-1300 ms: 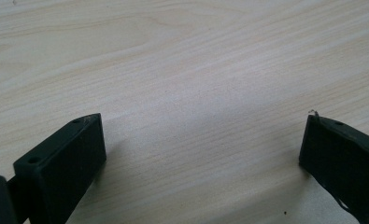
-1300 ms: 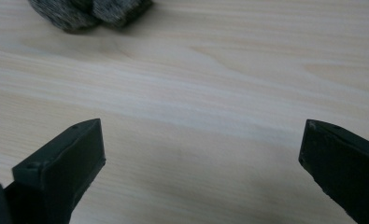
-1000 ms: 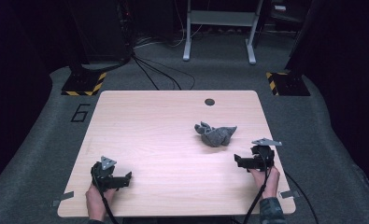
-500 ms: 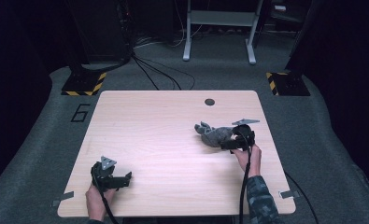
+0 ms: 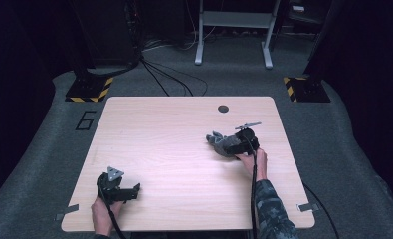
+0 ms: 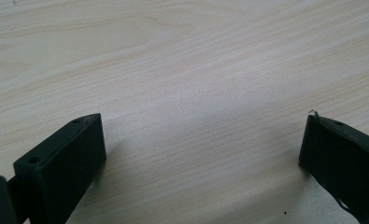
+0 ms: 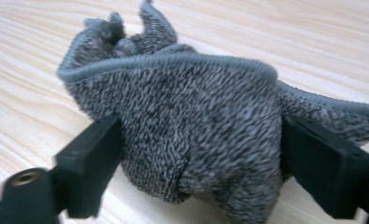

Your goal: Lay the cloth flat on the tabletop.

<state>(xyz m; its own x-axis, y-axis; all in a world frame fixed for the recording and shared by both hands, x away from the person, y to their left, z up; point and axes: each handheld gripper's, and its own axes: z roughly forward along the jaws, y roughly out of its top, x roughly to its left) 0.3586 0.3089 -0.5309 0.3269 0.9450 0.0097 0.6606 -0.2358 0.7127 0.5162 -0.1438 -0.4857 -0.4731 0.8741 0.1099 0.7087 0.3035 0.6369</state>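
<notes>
We have the right gripper (image 7: 196,158) closing on the grey knit cloth (image 7: 187,126), jaws touching its bunched middle. It looks soft and light, so we grip the thick fold.

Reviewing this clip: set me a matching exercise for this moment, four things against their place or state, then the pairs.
Things:
1. grey knitted cloth
2. left gripper
3. right gripper
4. dark round hole

Places or states:
A. near the table's far edge
B. jaws wide apart over bare wood, at the near left corner
C. crumpled in a heap on the table's right half
D. jaws on either side of the cloth, just been closing in on it

Pairs: 1-C, 2-B, 3-D, 4-A
</notes>
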